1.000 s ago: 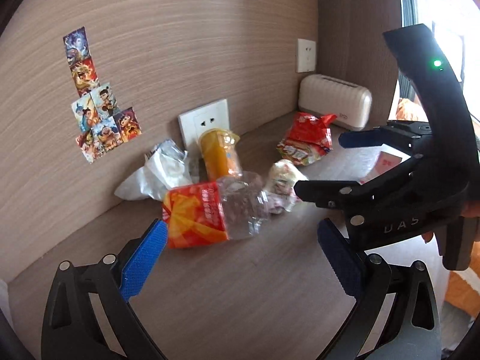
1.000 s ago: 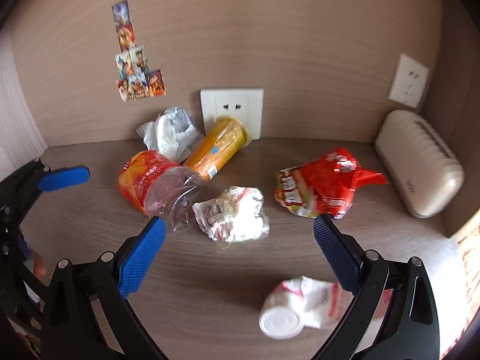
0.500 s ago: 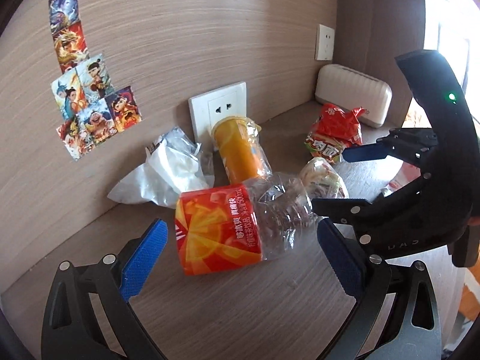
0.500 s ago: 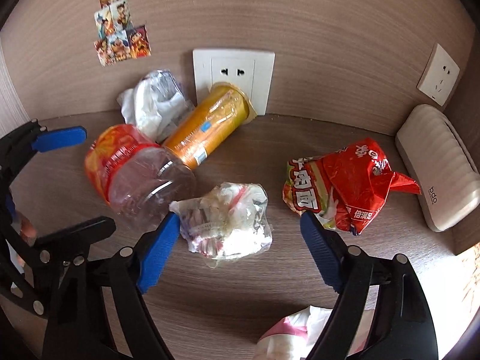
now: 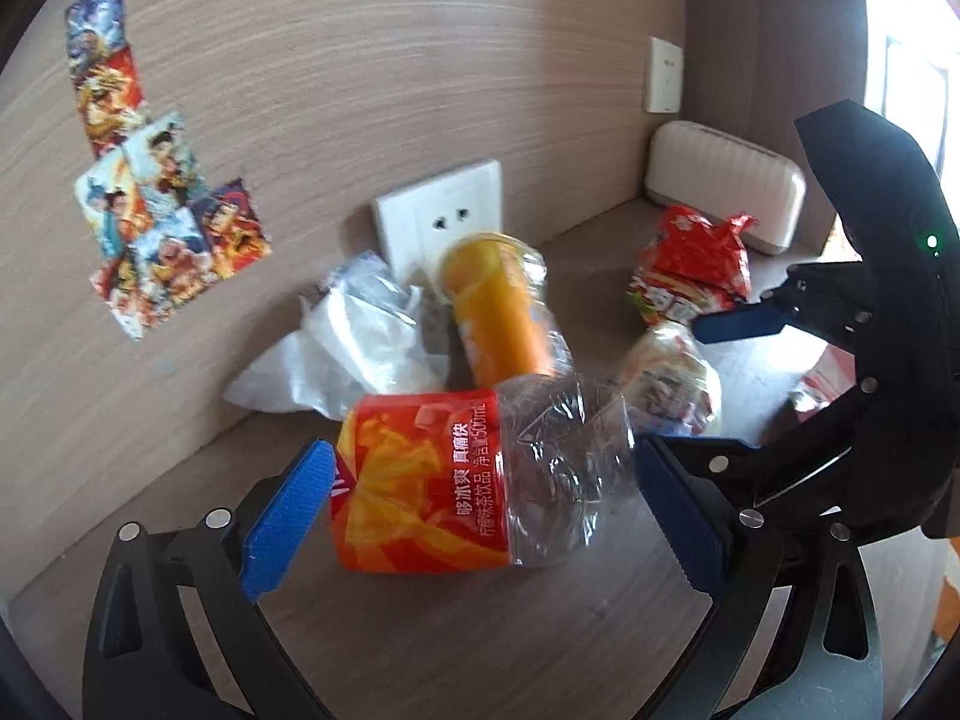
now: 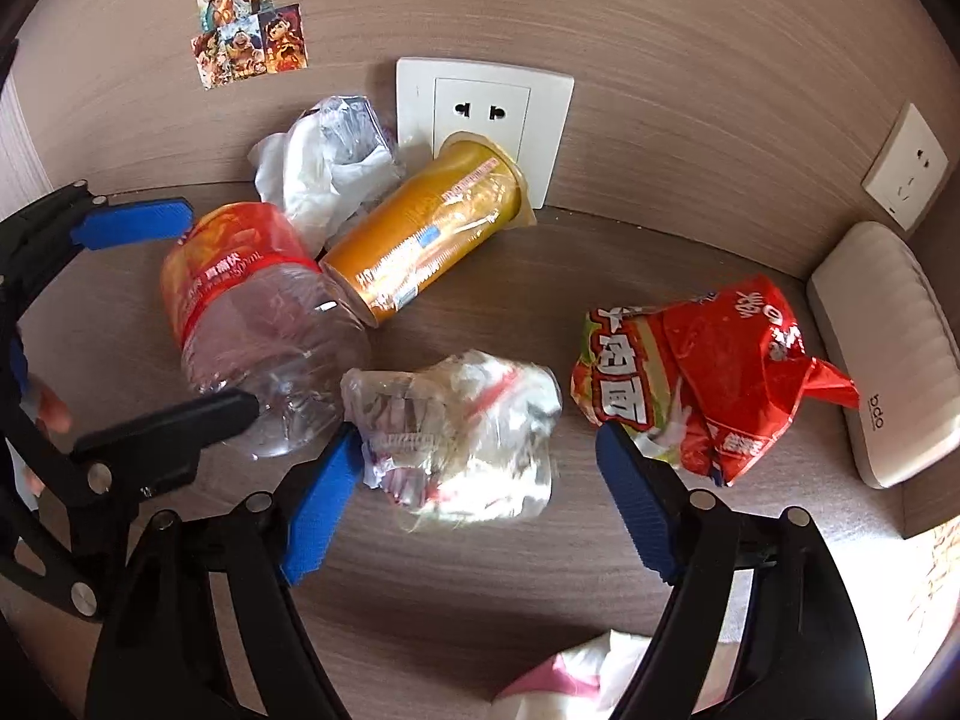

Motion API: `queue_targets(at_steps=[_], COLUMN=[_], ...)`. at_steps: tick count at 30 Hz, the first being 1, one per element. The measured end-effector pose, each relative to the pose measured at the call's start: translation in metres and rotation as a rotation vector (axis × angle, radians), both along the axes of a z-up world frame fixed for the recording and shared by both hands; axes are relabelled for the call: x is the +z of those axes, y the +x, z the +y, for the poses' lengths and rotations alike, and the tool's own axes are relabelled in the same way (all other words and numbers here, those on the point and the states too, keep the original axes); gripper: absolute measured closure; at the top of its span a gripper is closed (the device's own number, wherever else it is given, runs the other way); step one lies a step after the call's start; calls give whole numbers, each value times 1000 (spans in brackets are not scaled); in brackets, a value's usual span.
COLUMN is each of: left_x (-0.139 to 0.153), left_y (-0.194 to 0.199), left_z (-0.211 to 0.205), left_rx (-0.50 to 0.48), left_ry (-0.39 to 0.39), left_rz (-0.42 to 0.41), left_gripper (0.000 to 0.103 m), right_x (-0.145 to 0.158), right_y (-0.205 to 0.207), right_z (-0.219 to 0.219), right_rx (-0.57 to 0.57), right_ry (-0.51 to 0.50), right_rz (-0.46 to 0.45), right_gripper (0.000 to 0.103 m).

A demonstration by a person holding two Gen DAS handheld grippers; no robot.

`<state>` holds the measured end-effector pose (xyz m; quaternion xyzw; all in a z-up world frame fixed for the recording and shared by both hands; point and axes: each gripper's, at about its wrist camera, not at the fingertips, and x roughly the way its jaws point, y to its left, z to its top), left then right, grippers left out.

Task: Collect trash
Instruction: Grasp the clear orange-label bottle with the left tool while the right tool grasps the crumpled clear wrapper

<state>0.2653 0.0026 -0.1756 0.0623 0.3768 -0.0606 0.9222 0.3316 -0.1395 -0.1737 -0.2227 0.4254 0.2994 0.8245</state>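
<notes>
Both tongs sit closer to the litter than a second ago; right tongs [image 6: 474,498] have just been closing, jaws still apart around the crumpled clear wrapper [image 6: 456,438], left pad touching it, right pad clear.
Left tongs [image 5: 480,516]: jaws wide, either side of the crushed plastic bottle [image 5: 474,480] with its orange label; pads just beside it, no visible pressure.
Behind the bottle: orange cylindrical cup [image 6: 420,240], lying on its side, mouth against the white wall socket [image 6: 486,114].
White crumpled bag [image 6: 318,168], upper left.
Red glossy noodle packet [image 6: 702,372], right of the wrapper.
Cream ribbed box [image 6: 888,348], far right.
Bench [image 6: 480,588]: wood-grain laminate.
</notes>
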Motion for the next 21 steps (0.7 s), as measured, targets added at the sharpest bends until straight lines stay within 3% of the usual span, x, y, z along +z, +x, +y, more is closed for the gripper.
queue_targets(at_steps=[4,8,16,21], left_x=[-3,-3,-12,-17], left_y=[0,-2,7,21], left_z=[7,11,35,46], left_rx=[18,31,73,52], left_ry=[8,68,54,24], left_rz=[10,1,30,50], left_gripper=[5,5,5,5], right_x=[-1,-3,-7,-11], right_y=[0,0,1,3], right_z=[3,10,22,34], right_rx=[16,19,3,5], right_ry=[-3,-12,-5,28], right_rz=[0,2,-3,-1], right_gripper=[22,22,22,44])
